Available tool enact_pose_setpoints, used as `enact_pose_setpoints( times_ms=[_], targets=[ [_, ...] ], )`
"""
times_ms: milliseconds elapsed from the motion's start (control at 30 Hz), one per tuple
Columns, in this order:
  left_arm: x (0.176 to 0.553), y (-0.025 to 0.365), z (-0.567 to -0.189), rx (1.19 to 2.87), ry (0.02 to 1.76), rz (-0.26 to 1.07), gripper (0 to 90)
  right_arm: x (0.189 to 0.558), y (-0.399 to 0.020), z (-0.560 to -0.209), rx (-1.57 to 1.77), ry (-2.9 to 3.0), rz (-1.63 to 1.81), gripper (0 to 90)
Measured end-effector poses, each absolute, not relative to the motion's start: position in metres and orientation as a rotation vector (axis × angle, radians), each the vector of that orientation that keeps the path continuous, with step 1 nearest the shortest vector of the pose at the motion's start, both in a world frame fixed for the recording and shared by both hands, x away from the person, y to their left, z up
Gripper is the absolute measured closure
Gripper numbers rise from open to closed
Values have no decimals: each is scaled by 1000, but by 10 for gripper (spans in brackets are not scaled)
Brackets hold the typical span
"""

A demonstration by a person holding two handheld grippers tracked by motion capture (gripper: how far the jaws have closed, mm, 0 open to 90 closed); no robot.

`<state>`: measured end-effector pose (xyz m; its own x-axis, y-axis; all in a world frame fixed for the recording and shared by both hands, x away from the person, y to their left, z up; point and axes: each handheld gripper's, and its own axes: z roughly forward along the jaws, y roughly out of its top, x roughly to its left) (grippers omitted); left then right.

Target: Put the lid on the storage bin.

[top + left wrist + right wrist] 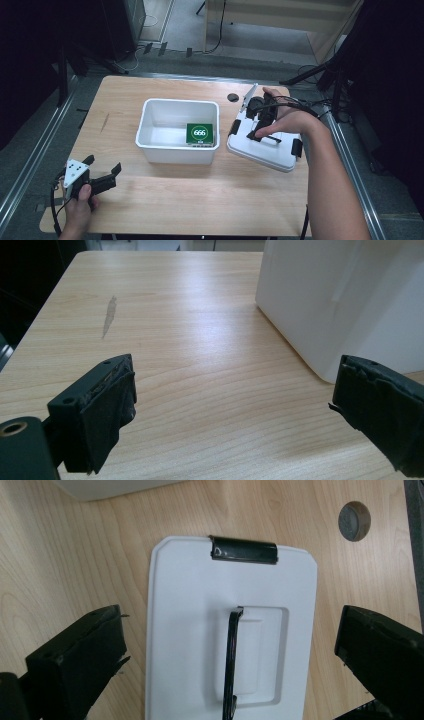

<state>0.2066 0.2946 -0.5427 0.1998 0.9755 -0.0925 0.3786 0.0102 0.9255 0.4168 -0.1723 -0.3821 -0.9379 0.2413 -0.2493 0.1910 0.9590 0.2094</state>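
A white lid (272, 152) with a black handle (266, 138) and black end clips lies on the wooden table, right of a white bin (150, 131). A green box marked 666 (200, 134) sits inside the bin at its right end. My right gripper (257, 122) hovers open just above the lid; in the right gripper view its jaws stand on either side of the lid (190, 630), with the handle (232, 660) between them and one clip (243, 550) beyond. Near the front left corner, my left gripper (102, 164) is open and holds nothing.
A round cable hole (233, 97) is set in the table behind the lid. In the left gripper view the bin's outer wall (340, 300) rises close on the right, past a pale scuff (109, 315) on the bare wood. Dark stands and cables surround the table.
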Motion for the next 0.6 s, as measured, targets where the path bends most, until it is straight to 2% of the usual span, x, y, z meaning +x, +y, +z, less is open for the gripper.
enact_pose_setpoints(
  times_ms=[400,600],
  targets=[
    [206,295,-543,1543,1335,801,45,425,-191,-396,399,2813,235,28],
    [206,294,-542,1550,1333,801,45,431,-201,-404,431,2813,215,69]
  ],
)
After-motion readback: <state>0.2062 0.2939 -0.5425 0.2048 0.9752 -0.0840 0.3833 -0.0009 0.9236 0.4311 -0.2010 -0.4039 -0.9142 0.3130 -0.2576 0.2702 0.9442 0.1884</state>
